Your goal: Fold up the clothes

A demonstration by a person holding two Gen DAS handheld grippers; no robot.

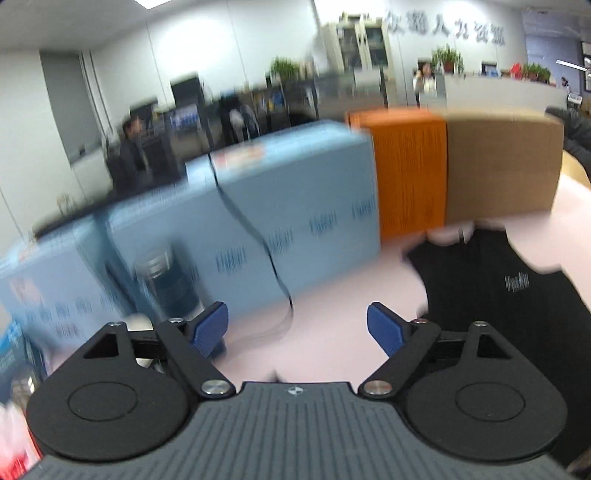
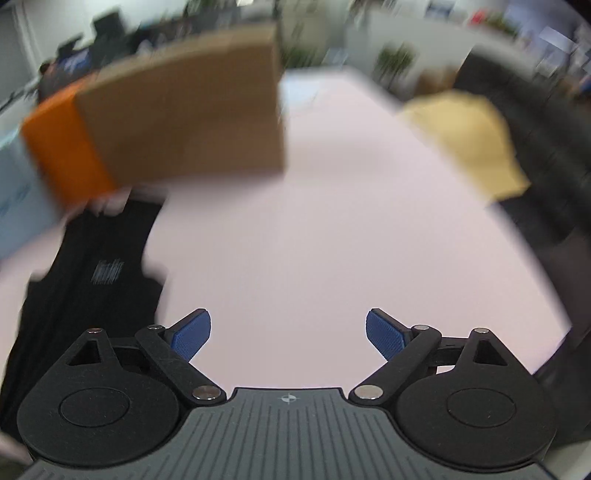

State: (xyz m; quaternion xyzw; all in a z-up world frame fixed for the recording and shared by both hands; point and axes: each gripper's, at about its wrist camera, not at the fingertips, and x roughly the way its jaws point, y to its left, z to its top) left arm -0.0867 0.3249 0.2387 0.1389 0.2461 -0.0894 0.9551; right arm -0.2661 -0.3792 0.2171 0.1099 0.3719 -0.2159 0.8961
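Both grippers, left (image 1: 297, 326) & right (image 2: 288, 334), agape, empty beside black vest (image 1: 491, 295). Risk: snagging cable (image 1: 255, 236) left of vest.

No text was legible: the chest print on the black vest (image 1: 517, 282), the blue box (image 1: 295, 206) markings and the wall sign (image 1: 443, 27) were blurred.

Looking forward and slightly down along each gripper's fingers, close above the pink table (image 1: 332, 306). Left wrist view facing blue boxes (image 1: 295, 206) at 12 o'clock; right wrist view facing open tabletop. Shared: black garment (image 1: 491, 295) (image 2: 92, 280), orange box (image 1: 410, 170) (image 2: 62, 147), brown box (image 1: 502, 162) (image 2: 184, 118).
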